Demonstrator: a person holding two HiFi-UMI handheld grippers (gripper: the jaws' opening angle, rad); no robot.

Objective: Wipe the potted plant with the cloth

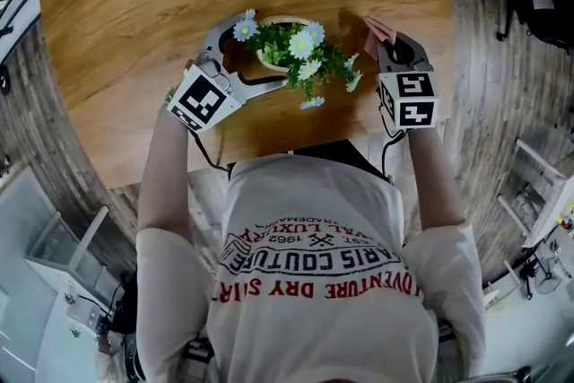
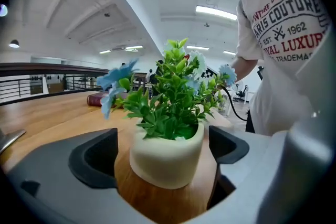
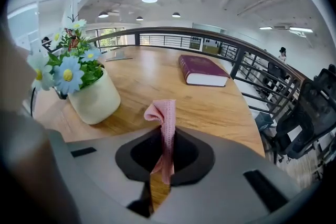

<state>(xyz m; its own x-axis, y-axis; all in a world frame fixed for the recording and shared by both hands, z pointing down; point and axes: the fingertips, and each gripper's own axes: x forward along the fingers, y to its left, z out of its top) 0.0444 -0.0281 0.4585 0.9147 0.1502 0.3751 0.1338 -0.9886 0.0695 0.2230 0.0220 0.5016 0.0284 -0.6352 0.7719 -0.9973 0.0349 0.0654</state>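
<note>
Standing upright on the round wooden table [image 1: 134, 31], the potted plant [image 1: 291, 49] sits near the table edge closest to the person, between the two grippers. The pot is a small, rounded, cream-coloured vessel with a smooth matte wall. It carries dense green foliage that overhangs the rim. Daisy-like flowers in white and pale blue, each with a yellow centre, rise above and spread beyond the leaves. The left gripper [image 1: 258, 54] has its jaws wide apart. In the left gripper view the pot stands between the two dark pads [image 2: 89, 157], with bare table visible on each side of it, so neither pad presses on the pot wall. The right gripper [image 3: 165, 152] is positioned just beside the plant, on the person's right. Its jaws are together, clamped on the pink cloth [image 3: 165, 113]. The cloth is a narrow ribbed strip that stands up out of the jaws and folds over at its top. It is clear of the plant and does not touch the pot or the leaves. A dark red book [image 3: 202, 71] lies flat farther out on the table, well apart from the pot.
</note>
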